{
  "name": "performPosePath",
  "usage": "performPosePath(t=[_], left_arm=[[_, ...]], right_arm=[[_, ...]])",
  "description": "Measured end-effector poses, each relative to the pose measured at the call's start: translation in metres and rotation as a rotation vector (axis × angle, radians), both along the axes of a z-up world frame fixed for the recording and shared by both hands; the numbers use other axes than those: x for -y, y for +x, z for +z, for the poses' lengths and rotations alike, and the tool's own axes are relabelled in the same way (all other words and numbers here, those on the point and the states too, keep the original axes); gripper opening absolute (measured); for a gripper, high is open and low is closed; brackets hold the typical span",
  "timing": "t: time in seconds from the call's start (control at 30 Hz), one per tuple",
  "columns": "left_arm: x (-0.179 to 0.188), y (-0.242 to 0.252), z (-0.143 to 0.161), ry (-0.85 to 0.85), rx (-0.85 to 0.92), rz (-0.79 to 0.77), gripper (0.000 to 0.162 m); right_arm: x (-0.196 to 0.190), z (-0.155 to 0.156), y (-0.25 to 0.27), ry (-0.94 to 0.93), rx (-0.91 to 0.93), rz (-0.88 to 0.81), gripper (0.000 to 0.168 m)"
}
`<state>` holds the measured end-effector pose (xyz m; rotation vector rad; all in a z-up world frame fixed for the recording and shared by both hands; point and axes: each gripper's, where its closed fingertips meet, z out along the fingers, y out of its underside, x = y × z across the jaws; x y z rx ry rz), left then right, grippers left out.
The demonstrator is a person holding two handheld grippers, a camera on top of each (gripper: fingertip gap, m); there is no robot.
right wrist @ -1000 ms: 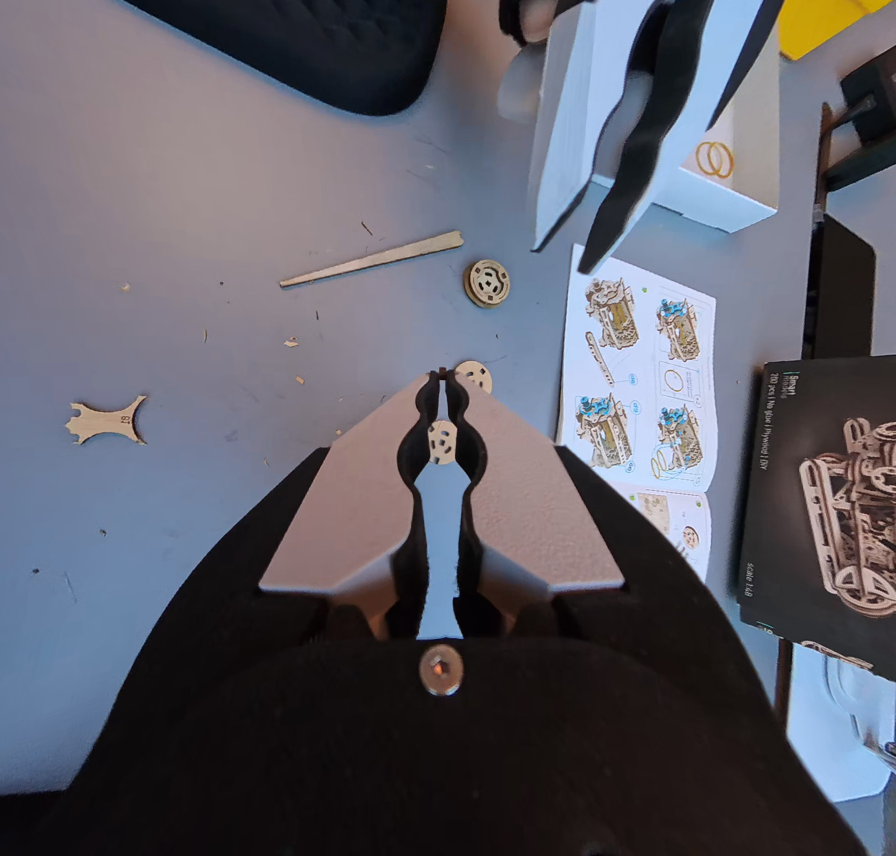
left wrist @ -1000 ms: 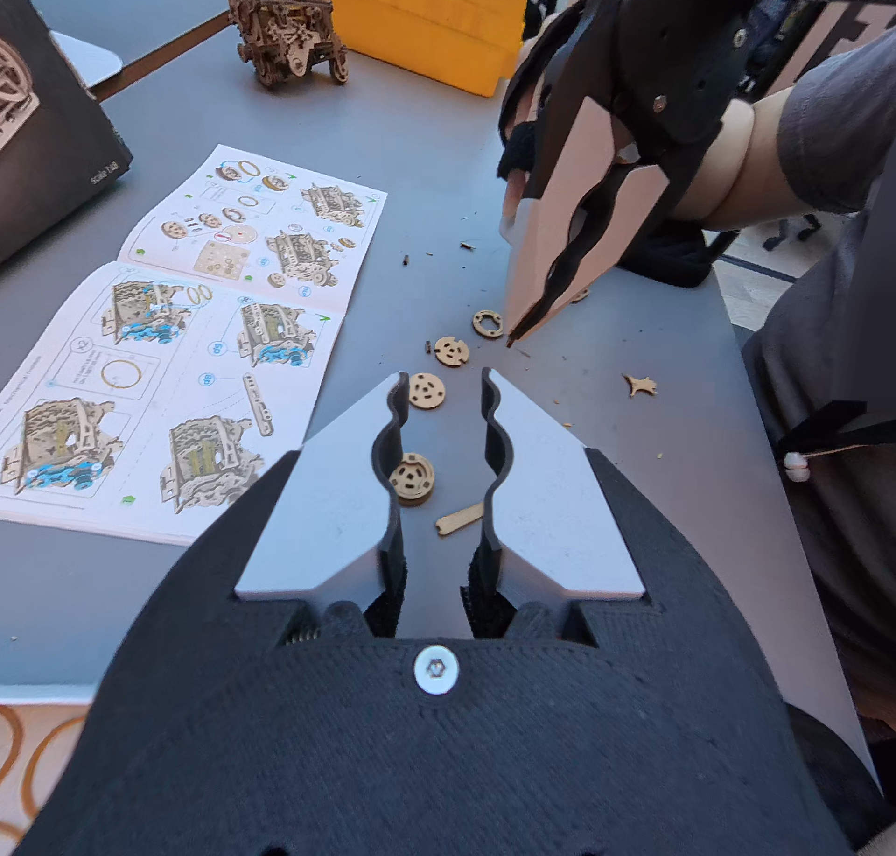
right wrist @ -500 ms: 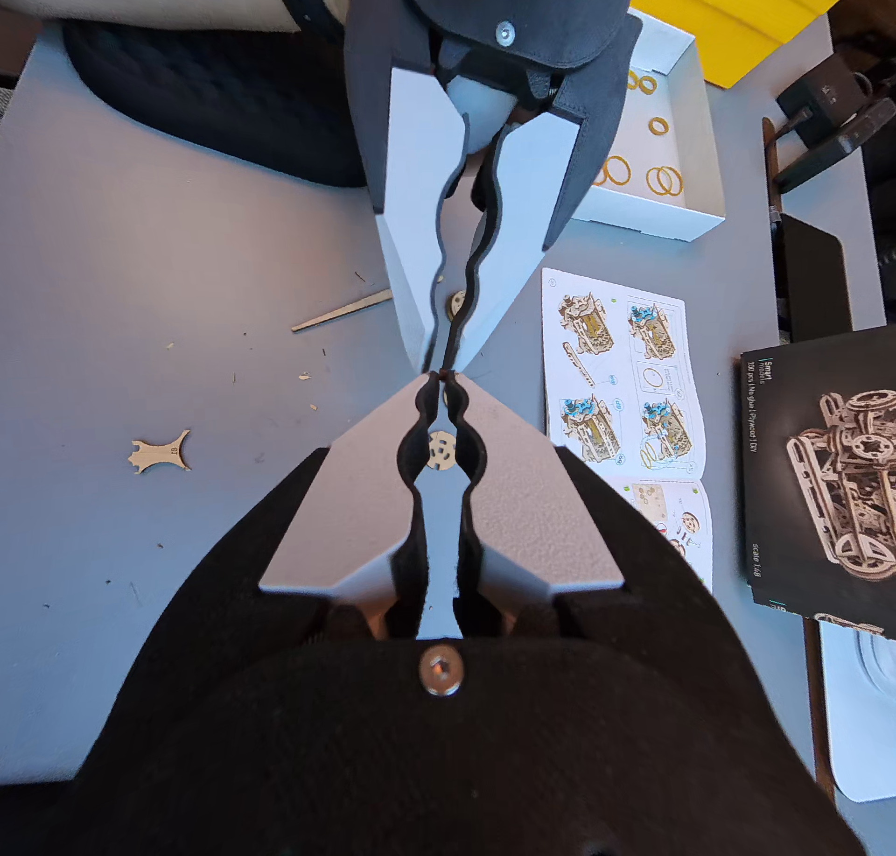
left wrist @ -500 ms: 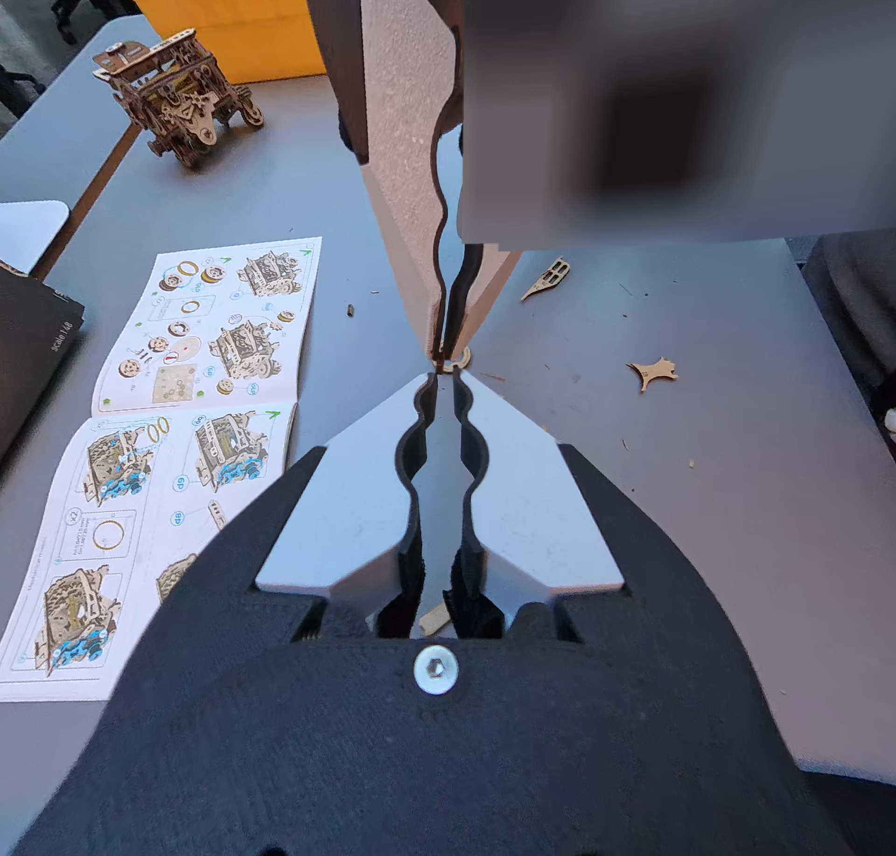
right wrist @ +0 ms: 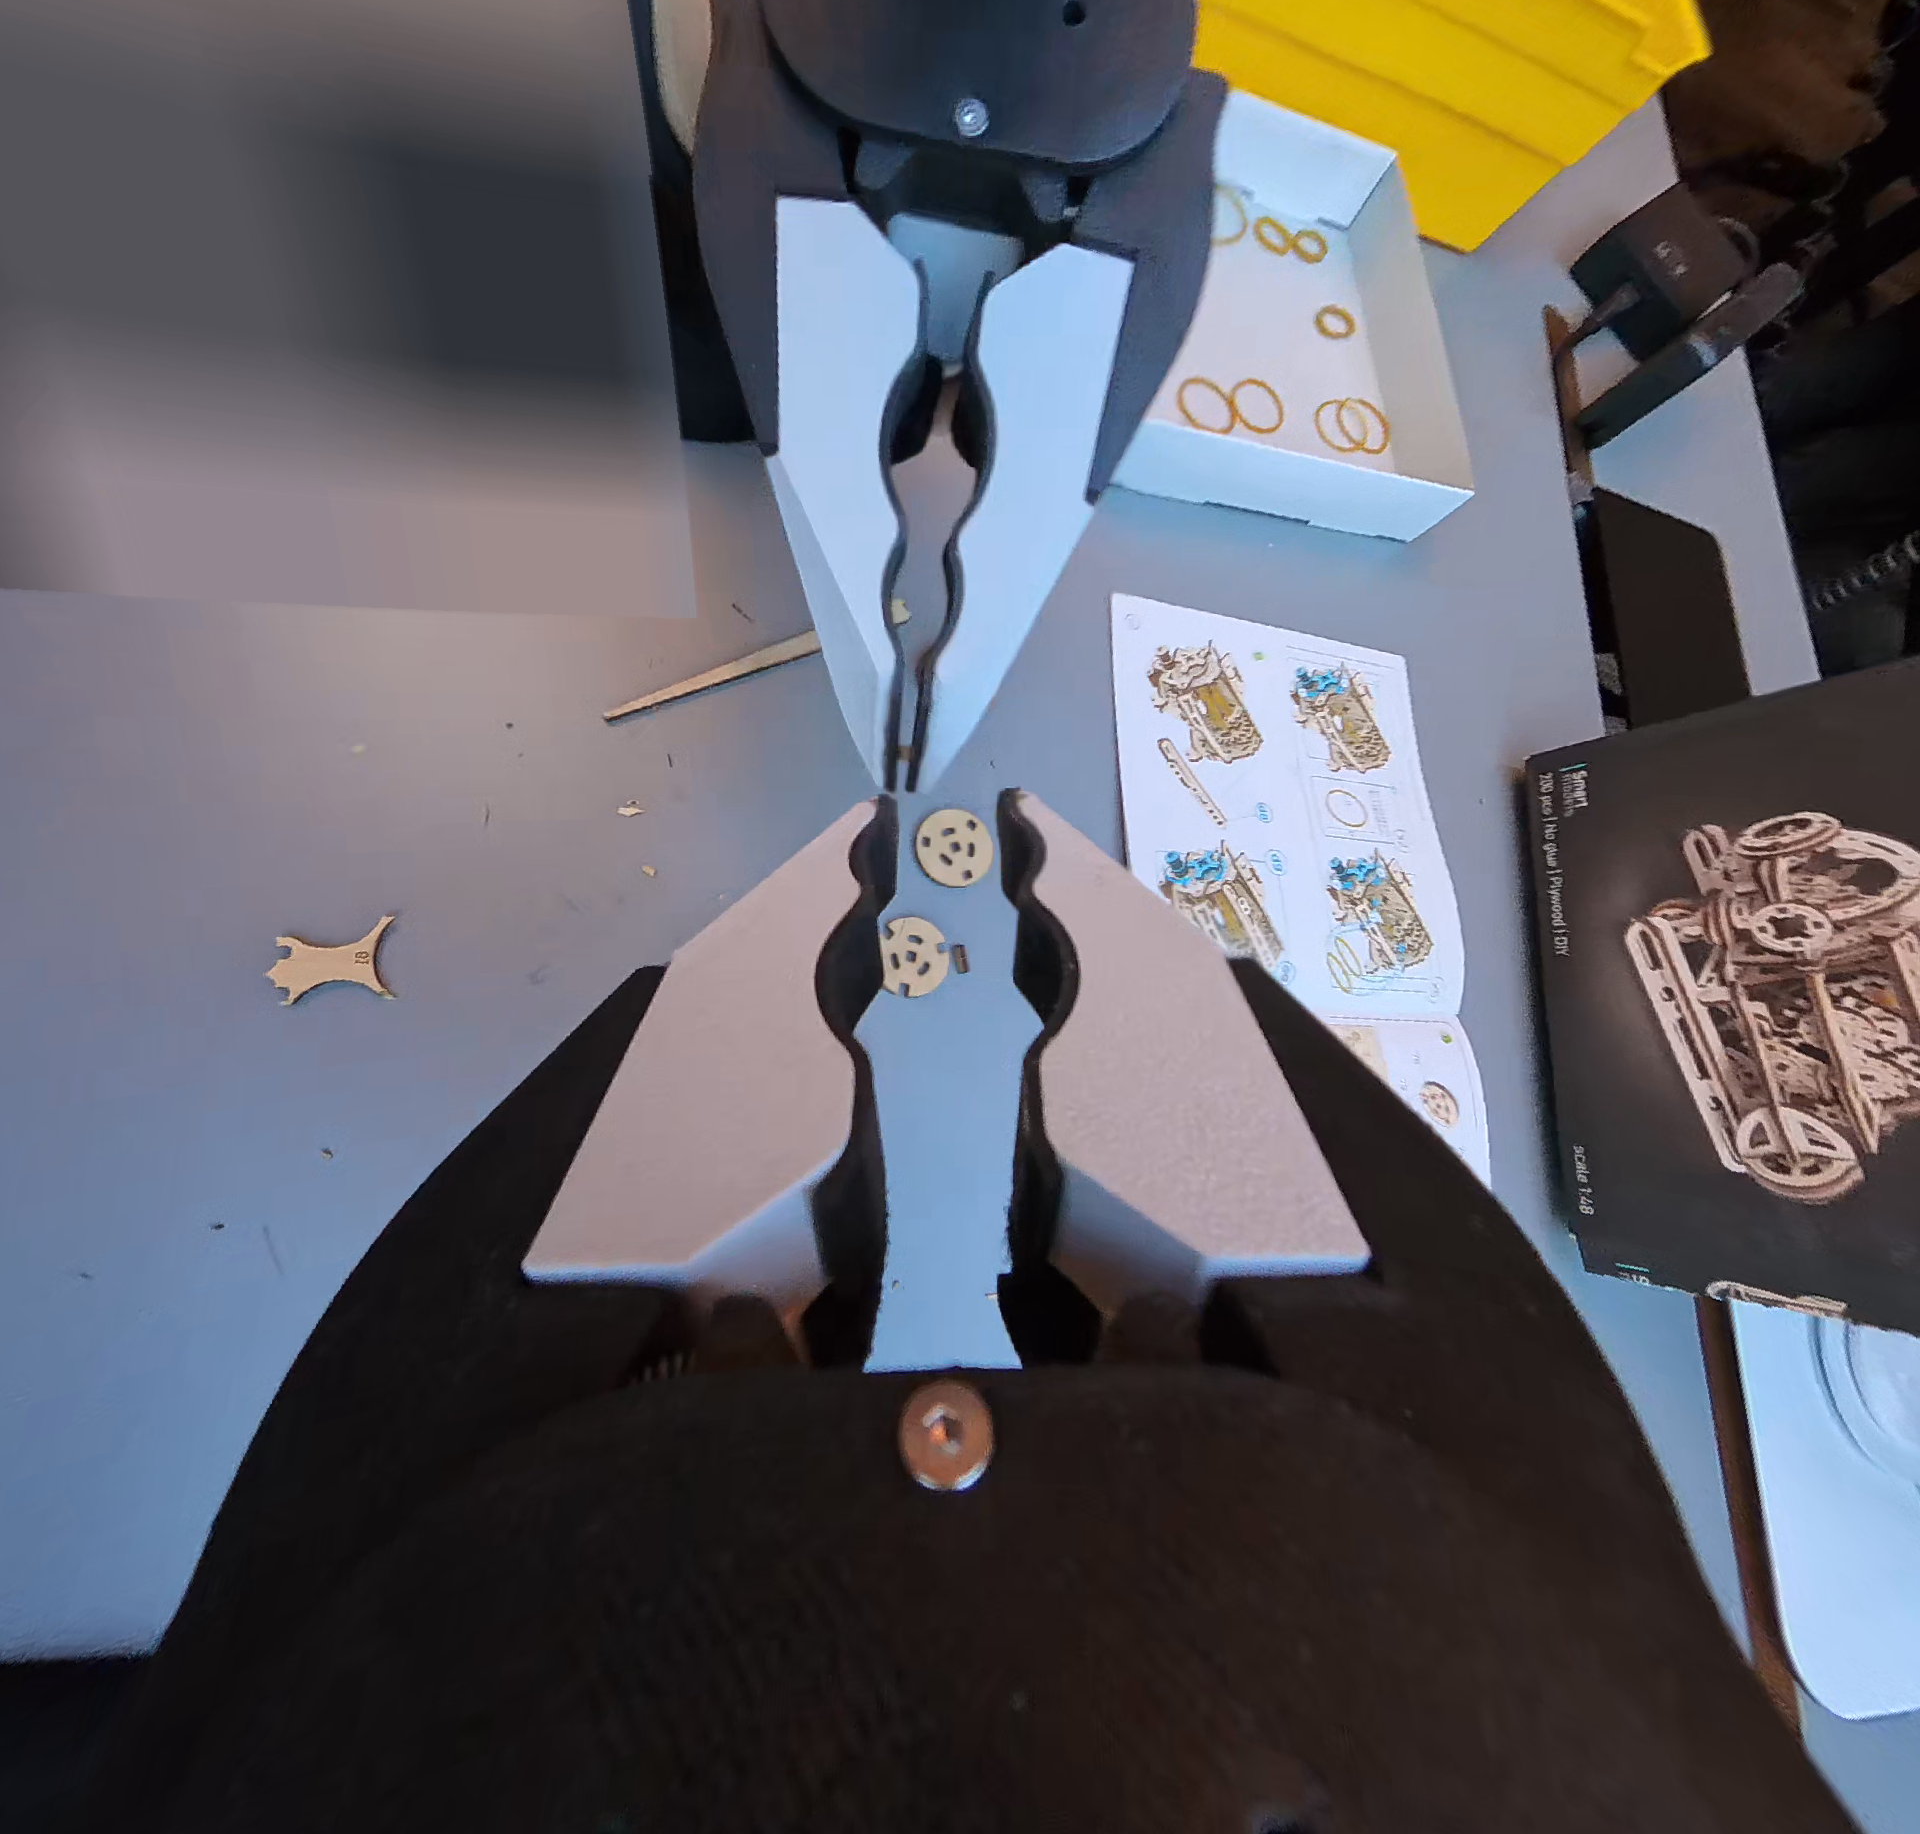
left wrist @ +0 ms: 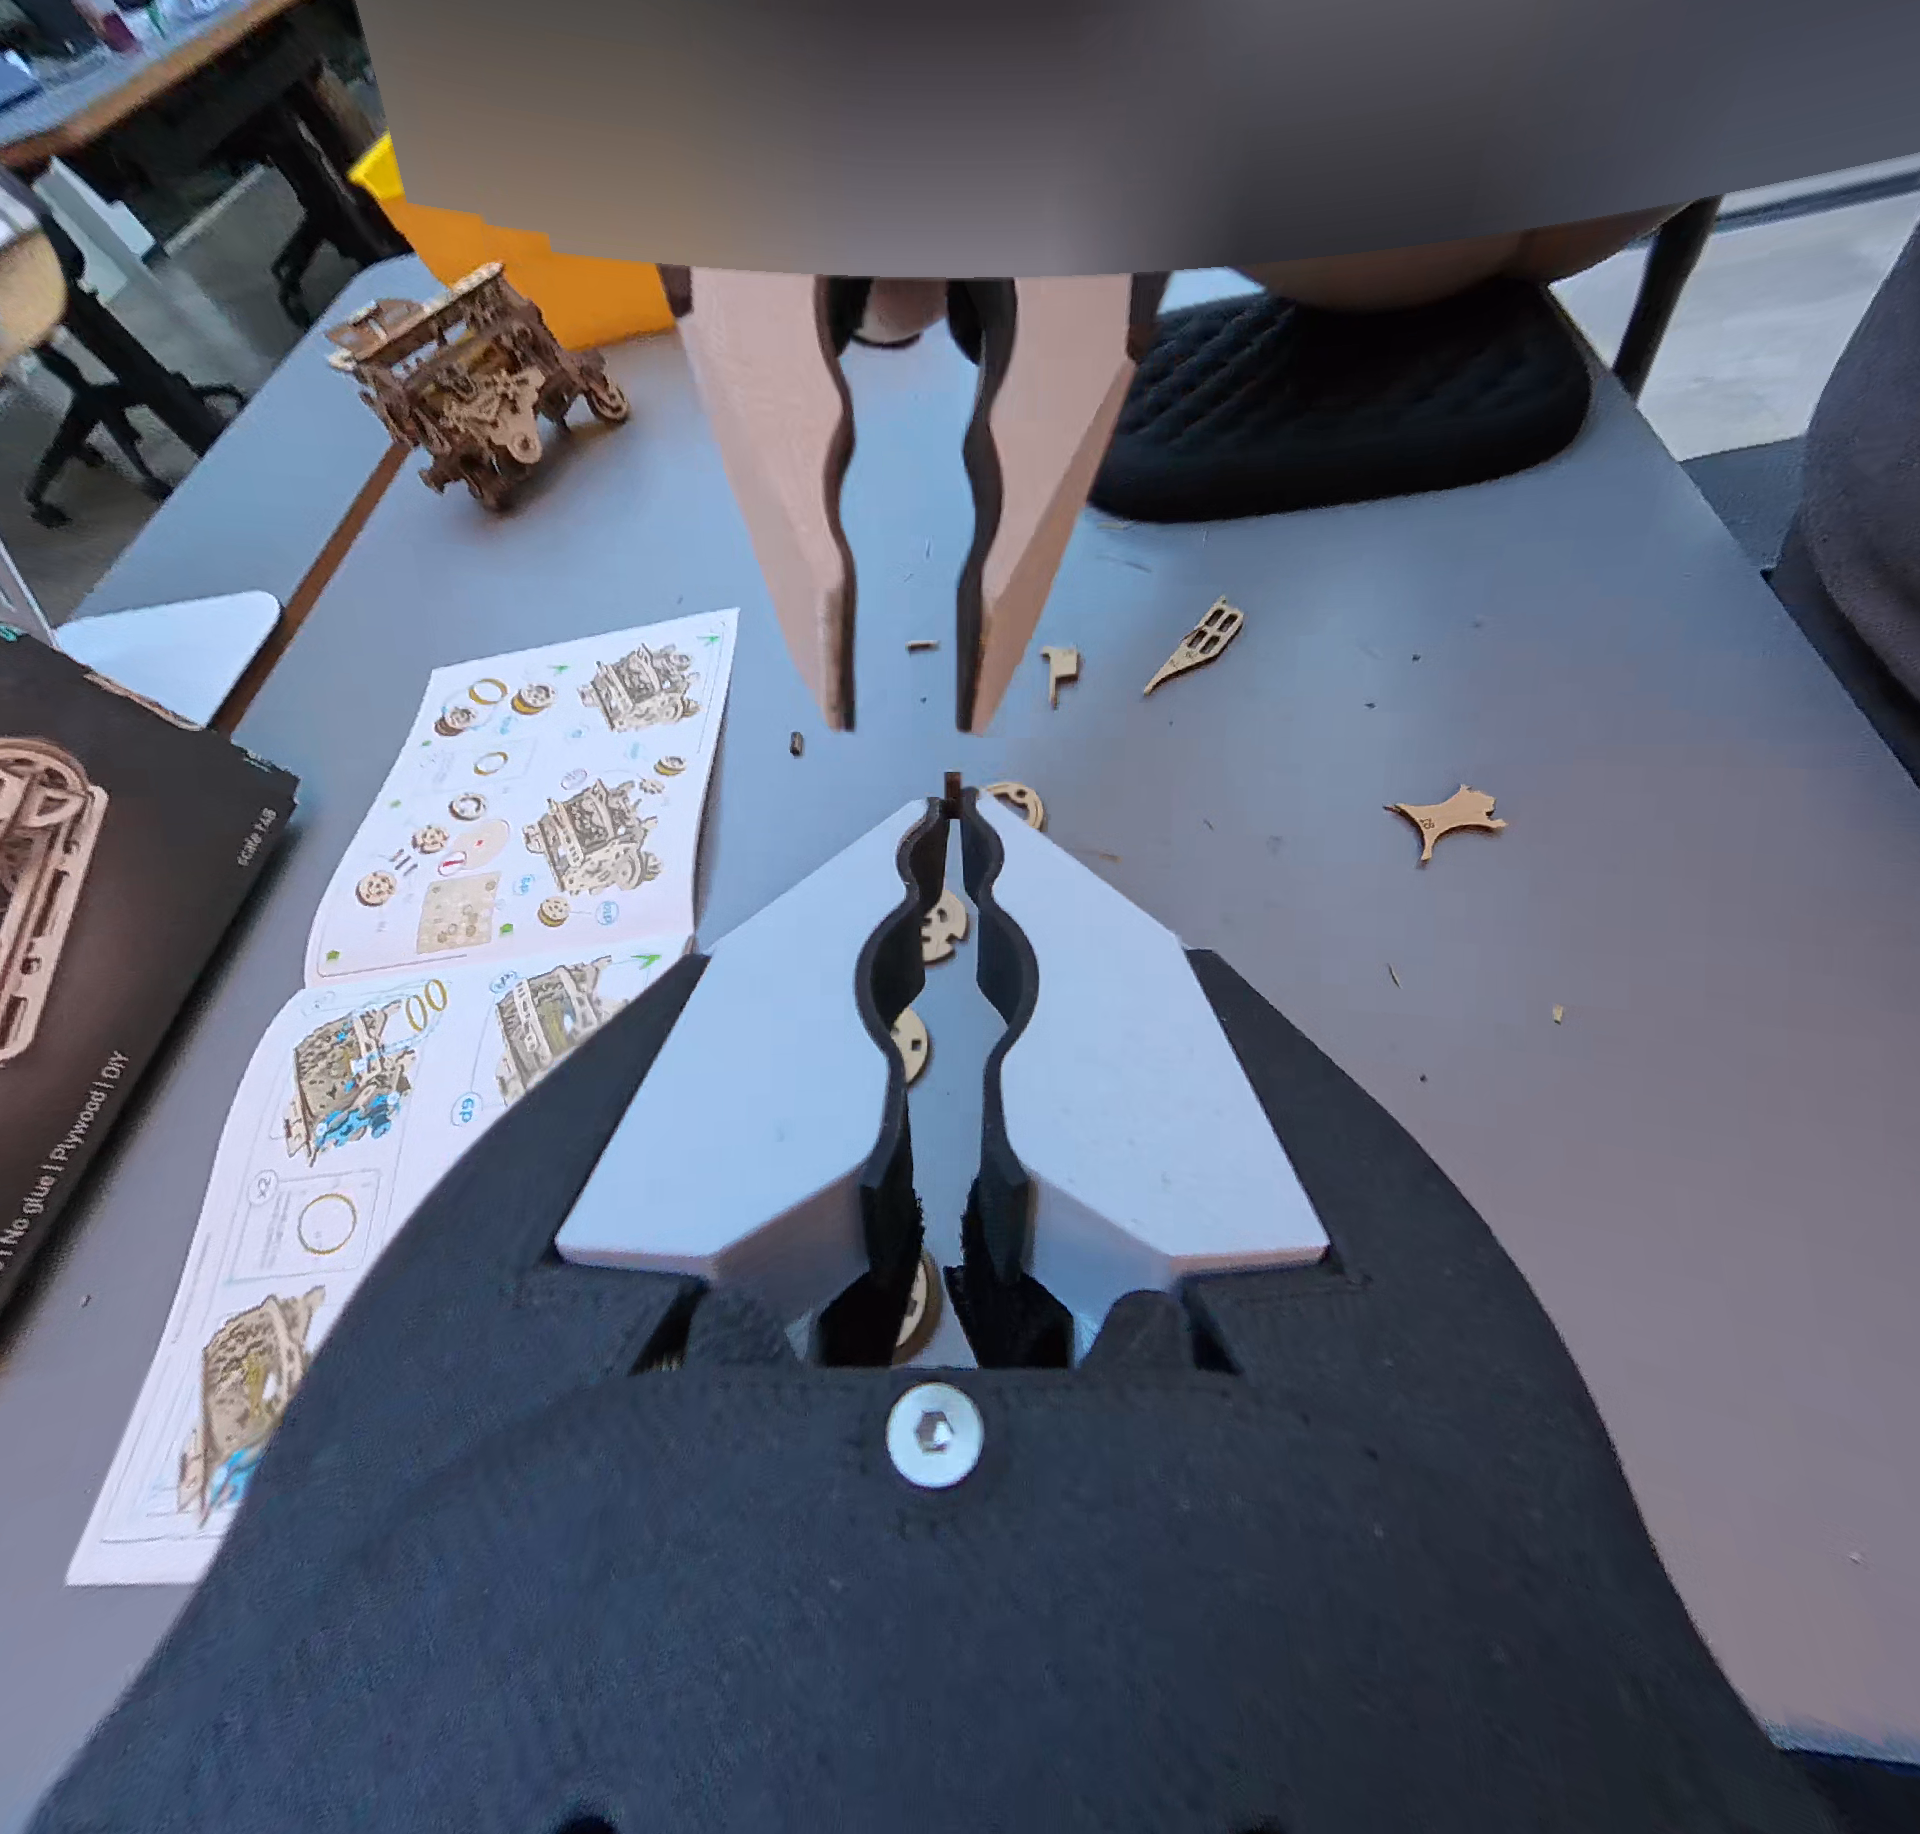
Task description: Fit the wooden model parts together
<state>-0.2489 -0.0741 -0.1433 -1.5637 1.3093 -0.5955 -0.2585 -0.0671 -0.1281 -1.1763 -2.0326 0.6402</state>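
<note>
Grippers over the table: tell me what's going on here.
A person is assembling a wooden model kit with two hand-held grippers. The left gripper is shut on a tiny dark peg that sticks out of its tips. The right gripper faces it tip to tip, open and holding nothing. Two wooden discs lie loose on the table beneath the right gripper, so nothing is joined yet. The instructions lie open alongside.

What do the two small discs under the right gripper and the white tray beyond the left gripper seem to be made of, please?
The discs look like thin laser-cut plywood: pale matt faces, cut-out slots. The white tray seems folded cardboard, matt, with thin upright walls, though that is less sure.
</note>
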Motion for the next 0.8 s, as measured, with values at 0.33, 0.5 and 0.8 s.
performPosePath(t=[0.33,0.5,0.8], left_arm=[[-0.007,-0.026,0.016,0.119,0.083,0.034,0.000],[-0.013,-0.052,0.021,0.133,0.087,0.106,0.000],[-0.014,-0.065,0.010,0.091,0.055,0.125,0.000]], right_arm=[[-0.030,0.021,0.019,-0.125,-0.099,-0.041,0.014],[-0.036,0.013,0.020,-0.124,-0.078,-0.050,0.014],[-0.038,0.004,0.020,-0.129,-0.048,-0.050,0.014]])
